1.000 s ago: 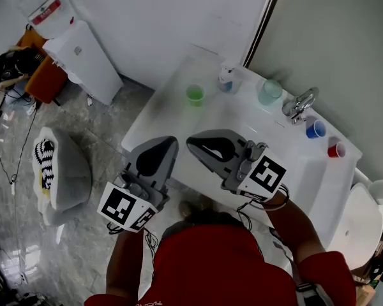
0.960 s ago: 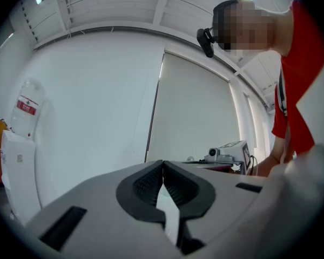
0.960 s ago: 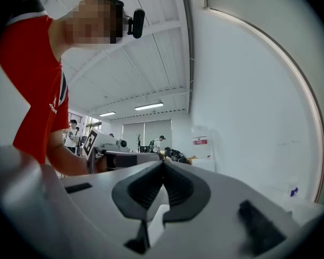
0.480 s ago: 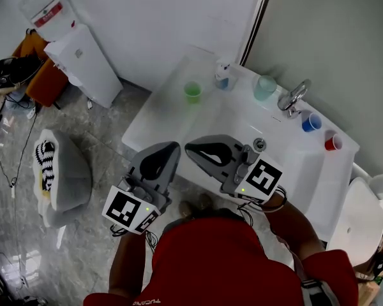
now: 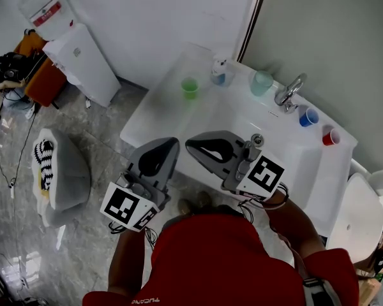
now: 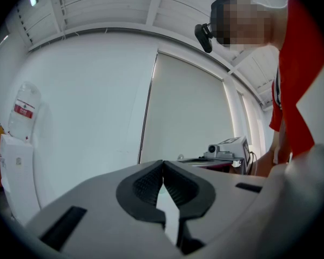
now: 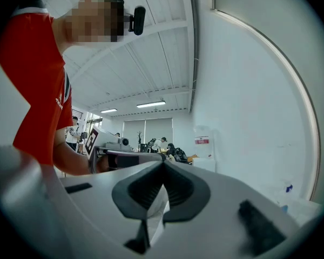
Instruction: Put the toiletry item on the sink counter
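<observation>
Right hand-held gripper (image 5: 190, 144) shifted; bottle (image 5: 220, 72) upright.

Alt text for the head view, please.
A person in red holds the left tongs and right tongs, both shut and empty, before a sink counter bearing a green cup, teal cup, blue cup, red cup, bottle and faucet.

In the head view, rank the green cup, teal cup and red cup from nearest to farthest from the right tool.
From the right tool:
1. Green cup, back left, straight beyond the tool's tip.
2. Teal cup, back, just left of the faucet.
3. Red cup, far right end.
</observation>
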The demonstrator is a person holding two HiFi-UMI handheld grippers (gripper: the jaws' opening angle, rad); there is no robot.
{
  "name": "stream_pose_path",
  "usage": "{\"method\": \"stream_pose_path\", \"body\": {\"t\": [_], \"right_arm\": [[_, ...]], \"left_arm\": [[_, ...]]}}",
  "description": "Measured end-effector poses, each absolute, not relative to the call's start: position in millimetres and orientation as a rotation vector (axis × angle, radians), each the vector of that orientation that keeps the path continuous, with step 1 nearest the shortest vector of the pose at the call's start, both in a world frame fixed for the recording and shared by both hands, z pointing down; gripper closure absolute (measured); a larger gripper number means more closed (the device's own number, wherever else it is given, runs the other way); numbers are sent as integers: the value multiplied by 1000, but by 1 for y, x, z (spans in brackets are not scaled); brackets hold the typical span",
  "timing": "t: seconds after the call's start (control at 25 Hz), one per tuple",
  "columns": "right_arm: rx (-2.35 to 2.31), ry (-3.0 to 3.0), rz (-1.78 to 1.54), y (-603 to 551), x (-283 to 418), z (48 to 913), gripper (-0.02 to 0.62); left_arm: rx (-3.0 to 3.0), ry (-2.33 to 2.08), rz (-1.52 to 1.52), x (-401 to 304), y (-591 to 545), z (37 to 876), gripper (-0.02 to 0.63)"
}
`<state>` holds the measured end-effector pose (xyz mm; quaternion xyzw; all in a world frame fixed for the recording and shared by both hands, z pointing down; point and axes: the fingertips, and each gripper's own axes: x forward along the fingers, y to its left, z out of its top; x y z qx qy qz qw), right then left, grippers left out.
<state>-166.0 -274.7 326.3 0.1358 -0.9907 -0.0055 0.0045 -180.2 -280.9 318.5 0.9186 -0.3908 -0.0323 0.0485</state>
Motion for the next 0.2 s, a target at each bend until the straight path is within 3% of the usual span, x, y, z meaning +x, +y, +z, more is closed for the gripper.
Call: {"method": "stream_pose_path", "body": {"t": [0.2], "right_arm": [[431, -3099, -18, -273, -158, 330, 568]], "left_arm": [[2796, -1187, -94, -174, -278, 322, 589]]}}
